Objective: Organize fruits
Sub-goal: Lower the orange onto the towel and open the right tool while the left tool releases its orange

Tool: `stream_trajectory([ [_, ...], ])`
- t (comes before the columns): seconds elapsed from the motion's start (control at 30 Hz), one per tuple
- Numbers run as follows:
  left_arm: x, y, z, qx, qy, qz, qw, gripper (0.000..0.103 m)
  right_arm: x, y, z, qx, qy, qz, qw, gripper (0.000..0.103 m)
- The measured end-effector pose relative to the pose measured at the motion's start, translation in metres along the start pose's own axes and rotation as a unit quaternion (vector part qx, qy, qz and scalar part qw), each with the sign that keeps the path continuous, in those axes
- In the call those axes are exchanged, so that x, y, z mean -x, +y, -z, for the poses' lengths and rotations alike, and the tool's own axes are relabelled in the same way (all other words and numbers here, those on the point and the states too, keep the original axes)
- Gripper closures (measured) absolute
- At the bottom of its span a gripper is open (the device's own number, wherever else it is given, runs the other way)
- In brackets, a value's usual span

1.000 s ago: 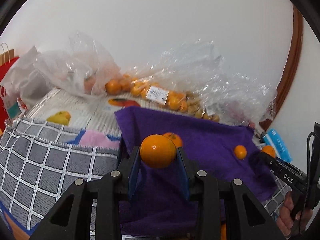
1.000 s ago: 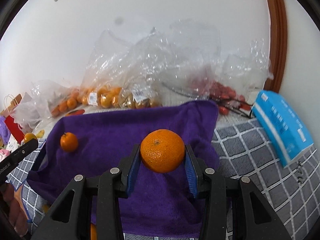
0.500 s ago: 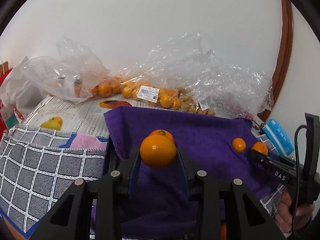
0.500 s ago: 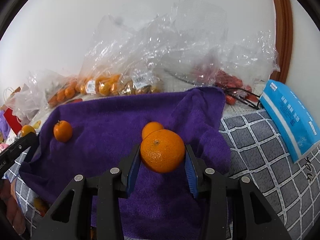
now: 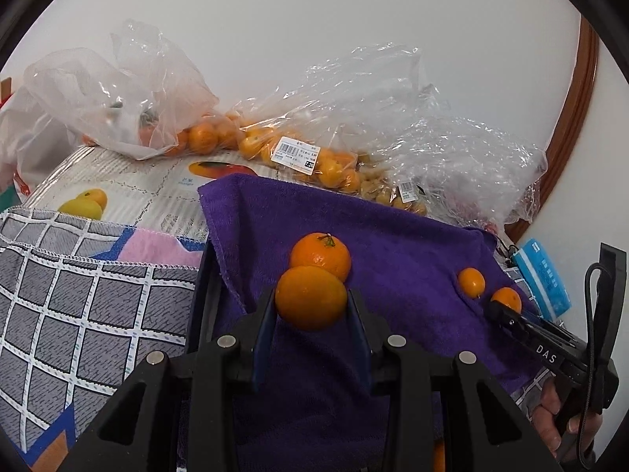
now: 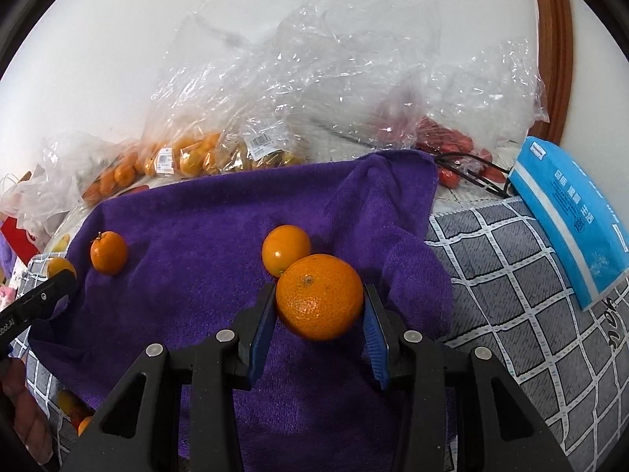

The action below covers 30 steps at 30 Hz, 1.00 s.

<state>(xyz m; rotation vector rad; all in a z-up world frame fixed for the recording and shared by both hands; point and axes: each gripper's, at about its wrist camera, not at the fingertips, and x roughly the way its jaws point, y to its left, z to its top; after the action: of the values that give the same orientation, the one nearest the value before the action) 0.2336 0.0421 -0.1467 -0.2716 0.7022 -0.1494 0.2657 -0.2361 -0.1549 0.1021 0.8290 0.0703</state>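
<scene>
In the left wrist view we see our left gripper at lower centre, clenched on a smooth mandarin, both blue pads pressing its sides. Just above it in the frame a second mandarin with a stem lies on the purple towel, and whether the two fruits touch we cannot tell. Toward the right of the frame a small mandarin rests on the same towel, and beside it our right gripper comes in from the lower right edge with an orange fruit at its tip. In the right wrist view that gripper sits at lower centre, grasping a larger dimpled mandarin between its pads above the towel. A loose mandarin lies on the towel just up and left of it, and another with a stem rests well apart at the left of the frame. Clear plastic bags of oranges sit along the white wall in the upper half, with a bag of small red fruit at upper right. A blue packet lies at the right edge on a grey checked cloth.
</scene>
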Motion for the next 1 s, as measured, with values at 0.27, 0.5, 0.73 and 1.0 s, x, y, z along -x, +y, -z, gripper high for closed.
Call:
stream_trajectory([
  [0.27,-0.004,0.002,-0.001,0.007,0.006,-0.002,1.0,0.069,0.005,0.005,0.0,0.016,-0.013,0.014,1.0,0.056],
  [0.5,-0.007,0.003,-0.002,0.013,0.012,-0.011,0.9998,0.069,0.007,0.004,0.0,0.013,-0.018,0.019,1.0,0.049],
  [0.73,-0.007,0.005,-0.003,0.015,0.012,-0.011,0.9998,0.068,0.01,0.004,0.001,0.011,-0.026,0.024,0.999,0.046],
  [1.0,-0.001,0.008,-0.004,0.025,-0.006,-0.008,0.9996,0.063,0.018,0.004,0.002,0.005,-0.042,0.038,0.998,0.046],
])
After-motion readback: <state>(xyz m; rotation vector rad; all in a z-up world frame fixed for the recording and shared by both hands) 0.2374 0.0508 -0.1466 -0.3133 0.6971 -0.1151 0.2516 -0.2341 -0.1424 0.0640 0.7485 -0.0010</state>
